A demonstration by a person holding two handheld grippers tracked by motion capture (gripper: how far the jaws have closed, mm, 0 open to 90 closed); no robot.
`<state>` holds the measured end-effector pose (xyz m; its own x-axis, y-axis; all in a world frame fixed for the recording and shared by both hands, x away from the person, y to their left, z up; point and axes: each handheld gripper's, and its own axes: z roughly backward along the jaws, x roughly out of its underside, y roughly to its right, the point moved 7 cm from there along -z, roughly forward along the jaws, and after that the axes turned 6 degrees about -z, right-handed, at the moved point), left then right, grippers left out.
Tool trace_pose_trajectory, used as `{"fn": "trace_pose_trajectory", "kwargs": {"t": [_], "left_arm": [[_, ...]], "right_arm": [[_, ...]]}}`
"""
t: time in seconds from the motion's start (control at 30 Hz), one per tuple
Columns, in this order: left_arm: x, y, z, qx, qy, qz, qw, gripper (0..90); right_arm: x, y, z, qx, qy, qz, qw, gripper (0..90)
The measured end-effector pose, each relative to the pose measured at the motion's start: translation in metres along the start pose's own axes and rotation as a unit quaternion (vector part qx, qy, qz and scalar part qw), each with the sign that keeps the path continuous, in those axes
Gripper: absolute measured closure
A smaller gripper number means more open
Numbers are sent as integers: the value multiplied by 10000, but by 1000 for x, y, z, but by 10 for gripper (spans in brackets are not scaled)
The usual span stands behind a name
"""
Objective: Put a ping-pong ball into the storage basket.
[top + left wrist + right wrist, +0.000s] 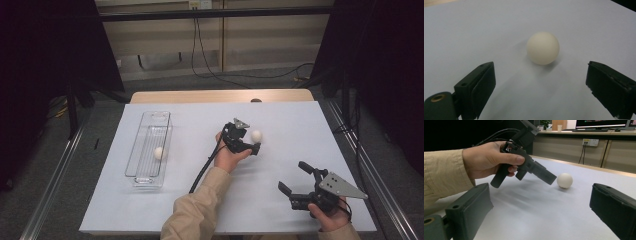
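Nearest the overhead camera, a person's right hand rests the right gripper point(294, 180) low on the white table point(300, 125), jaws spread and empty, apparently waiting. A clear rectangular bin point(149, 150) stands at the table's left with one white ball point(159, 153) inside, which suggests balls are being collected there. Near the table's middle, the left gripper point(249, 141) points at a second white ball point(543, 48) lying just ahead of it. Its jaws are wide apart, with the ball lined up between them, apparently ready to pick it up.
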<state>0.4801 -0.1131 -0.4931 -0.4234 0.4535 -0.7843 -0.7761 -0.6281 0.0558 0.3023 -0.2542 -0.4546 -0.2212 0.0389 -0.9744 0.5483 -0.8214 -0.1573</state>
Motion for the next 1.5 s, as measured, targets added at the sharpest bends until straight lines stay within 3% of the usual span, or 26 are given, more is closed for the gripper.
{"fn": "trace_pose_trajectory", "kwargs": {"t": [1.5], "left_arm": [[-10, 4, -20, -31, -59, -50, 10000, 98]], "right_arm": [[-1, 0, 1, -26, 25, 15, 10000, 29]]}}
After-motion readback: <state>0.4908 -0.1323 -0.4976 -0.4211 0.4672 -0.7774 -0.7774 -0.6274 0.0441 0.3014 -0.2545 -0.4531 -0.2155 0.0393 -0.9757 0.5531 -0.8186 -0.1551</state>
